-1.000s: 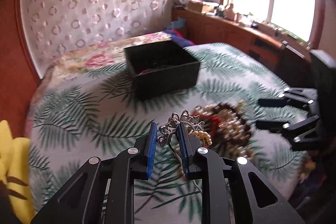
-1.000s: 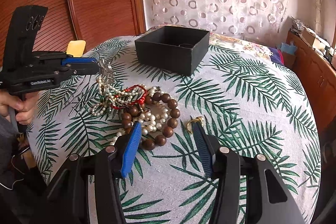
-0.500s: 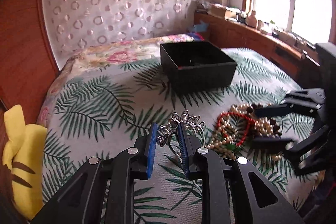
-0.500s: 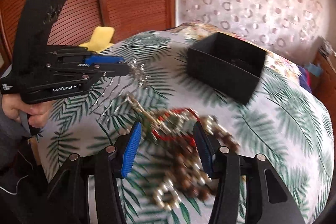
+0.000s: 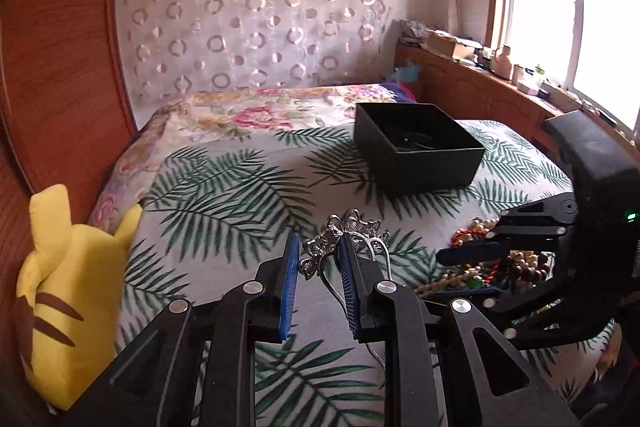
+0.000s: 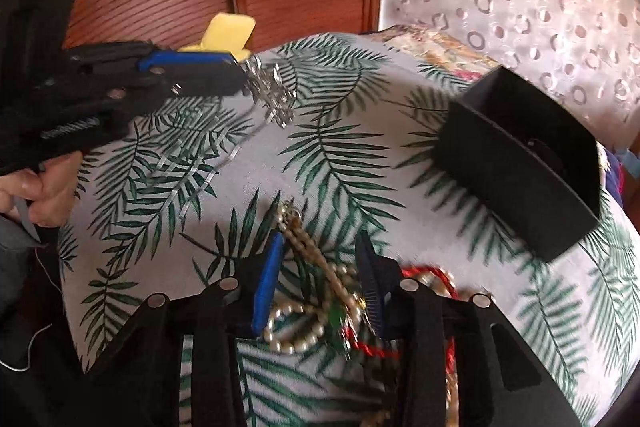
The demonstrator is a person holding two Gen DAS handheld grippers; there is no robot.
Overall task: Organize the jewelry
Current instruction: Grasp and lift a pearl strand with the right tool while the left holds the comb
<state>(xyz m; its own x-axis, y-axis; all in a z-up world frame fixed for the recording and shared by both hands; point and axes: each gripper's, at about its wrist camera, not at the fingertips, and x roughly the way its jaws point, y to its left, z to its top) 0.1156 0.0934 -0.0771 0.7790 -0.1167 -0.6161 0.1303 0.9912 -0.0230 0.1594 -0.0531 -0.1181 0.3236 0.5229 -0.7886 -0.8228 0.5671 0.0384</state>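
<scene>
My left gripper point(image 5: 319, 241) is shut on a silver filigree hair ornament point(image 5: 344, 231), held above the palm-leaf bedspread; thin wire prongs hang from it. In the right wrist view the same left gripper point(image 6: 240, 75) holds the ornament point(image 6: 274, 95) at upper left. My right gripper point(image 6: 320, 239) is low over the jewelry pile point(image 6: 316, 323) of pearls, red cord and beads. Its jaws are closing with a gold-and-pearl strand point(image 6: 304, 243) lying between them, and the pads are not pressing on it. The open black box point(image 5: 424, 171) point(image 6: 500, 163) stands further back.
A yellow plush toy point(image 5: 68, 291) lies at the bed's left edge beside the wooden wall panel point(image 5: 60, 67). A patterned curtain hangs behind the bed. A cluttered wooden ledge point(image 5: 480, 87) runs under the window on the right. A hand point(image 6: 44, 187) holds the left gripper's handle.
My left gripper carried the silver ornament leftward, away from the pile. My right gripper moved onto the pile's left edge, rolled, and its jaws narrowed around a strand.
</scene>
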